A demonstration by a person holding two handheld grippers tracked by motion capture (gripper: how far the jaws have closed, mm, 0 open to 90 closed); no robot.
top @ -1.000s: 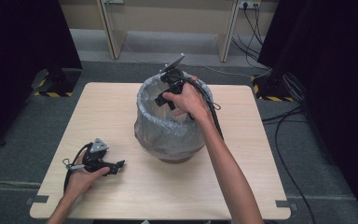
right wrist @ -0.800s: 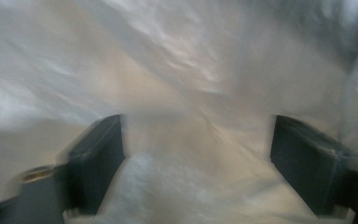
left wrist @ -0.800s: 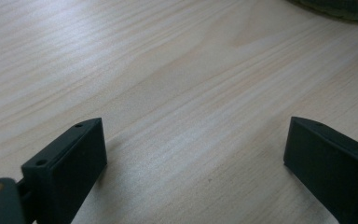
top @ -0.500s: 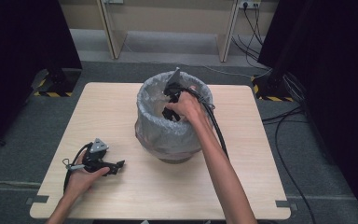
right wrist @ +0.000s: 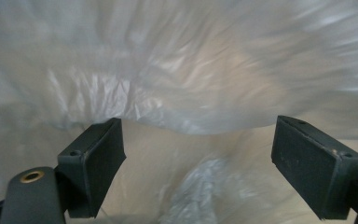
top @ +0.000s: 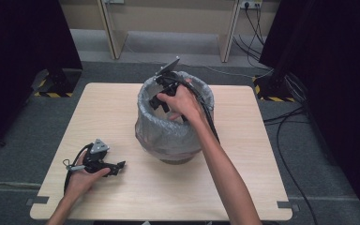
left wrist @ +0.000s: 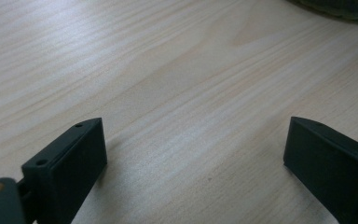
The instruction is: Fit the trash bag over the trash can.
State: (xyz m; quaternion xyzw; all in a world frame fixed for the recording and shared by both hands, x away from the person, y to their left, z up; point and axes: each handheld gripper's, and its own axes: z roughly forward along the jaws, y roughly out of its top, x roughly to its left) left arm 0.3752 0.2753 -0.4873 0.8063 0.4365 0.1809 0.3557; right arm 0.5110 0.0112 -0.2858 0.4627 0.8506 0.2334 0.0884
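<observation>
A bin [top: 168,140] lined with a translucent plastic bag [right wrist: 177,70] stands in the middle of the wooden table [top: 243,154]. My right gripper [top: 159,102] reaches down into the bin's mouth from the far rim. Its jaws have just been opening and stand open [right wrist: 198,135], with nothing pressed between them; the crinkled liner lies just beyond. My left gripper [top: 117,167] rests on the table at the front left, a hand around it. It is open [left wrist: 193,140] over bare wood [left wrist: 168,70], well apart from the bin.
The bin's base edge [left wrist: 340,7] shows at the top right of the left gripper view. The right gripper's cable [top: 211,117] trails over the bin's right rim. Black drapes, floor cables [top: 286,140] and white furniture legs [top: 110,33] surround the table.
The right gripper has dipped from above the bin's far rim down into its mouth and shifted a little left. The left gripper has stayed in place.
</observation>
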